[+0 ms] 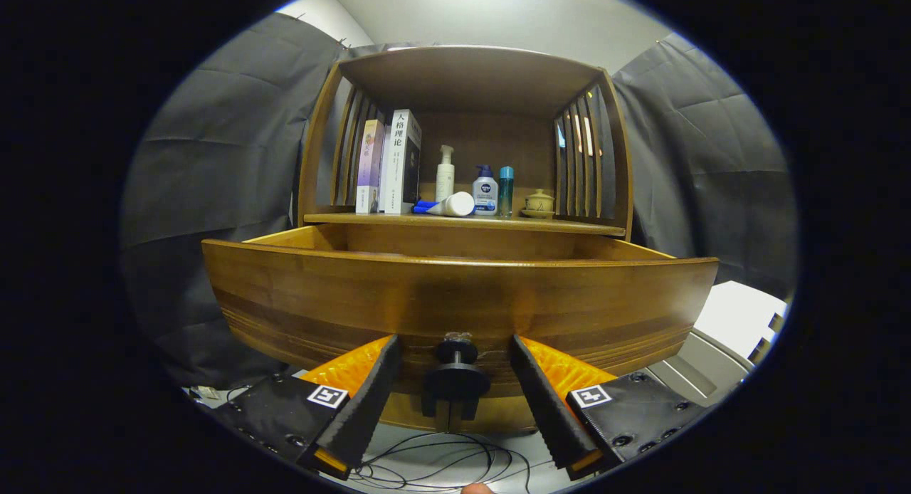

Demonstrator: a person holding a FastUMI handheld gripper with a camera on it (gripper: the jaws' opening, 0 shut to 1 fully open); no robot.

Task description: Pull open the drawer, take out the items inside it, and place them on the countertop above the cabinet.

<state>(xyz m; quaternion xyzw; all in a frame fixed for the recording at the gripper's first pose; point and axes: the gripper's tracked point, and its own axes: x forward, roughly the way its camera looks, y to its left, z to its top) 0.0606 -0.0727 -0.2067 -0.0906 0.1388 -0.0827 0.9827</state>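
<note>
Drawer (455,295) stands pulled open across the middle of the frame as your gripper (455,359) holds its fingers wide apart on either side of the black knob (456,377), touching neither side, while books (391,163) and bottles (484,189) line the countertop (462,222) above.

A staged recording booth: dark cloth walls (213,159) hang round a wooden cabinet (462,124) stocked with books (391,163) and toiletry bottles (485,191), loose cables (441,458) on the floor.
</note>
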